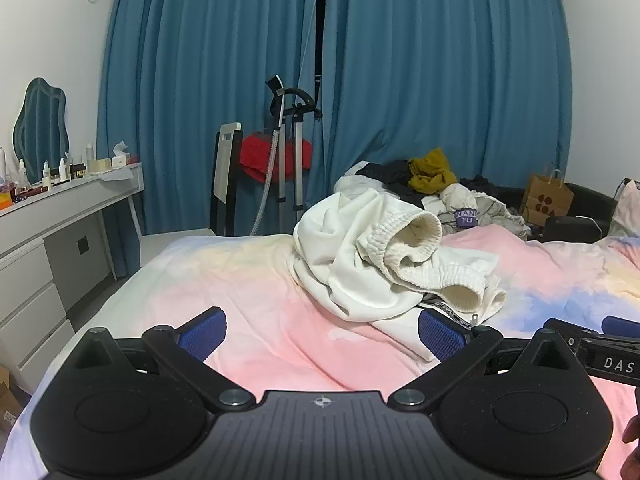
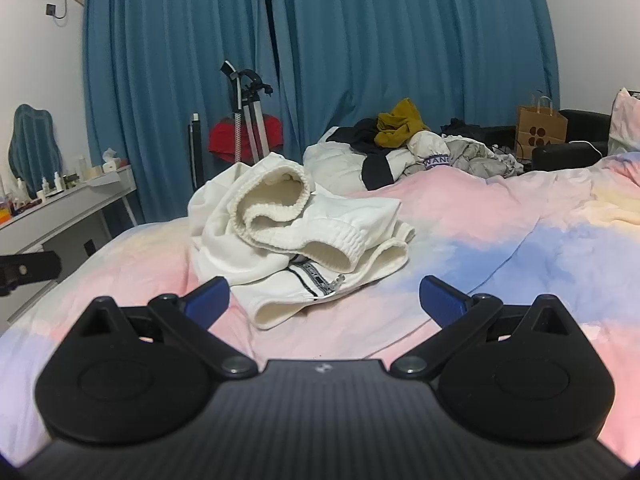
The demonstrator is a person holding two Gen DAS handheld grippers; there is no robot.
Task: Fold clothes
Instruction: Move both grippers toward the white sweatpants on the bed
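the left gripper (image 1: 322, 330) and right gripper (image 2: 324, 300) hover low over the pastel bedspread (image 2: 520, 248), fingers spread wide, holding nothing. just beyond lies a crumpled white garment (image 2: 296, 232). farther back sits a clothes pile (image 2: 404, 136), then blue curtains (image 2: 360, 40).

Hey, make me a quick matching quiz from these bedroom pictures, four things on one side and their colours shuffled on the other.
Things:
1. crumpled sweatpants
2. curtains
3. paper bag
4. garment on top of the far clothes pile

Colours:
A. brown
B. mustard yellow
C. white
D. blue

Pairs: 1-C, 2-D, 3-A, 4-B
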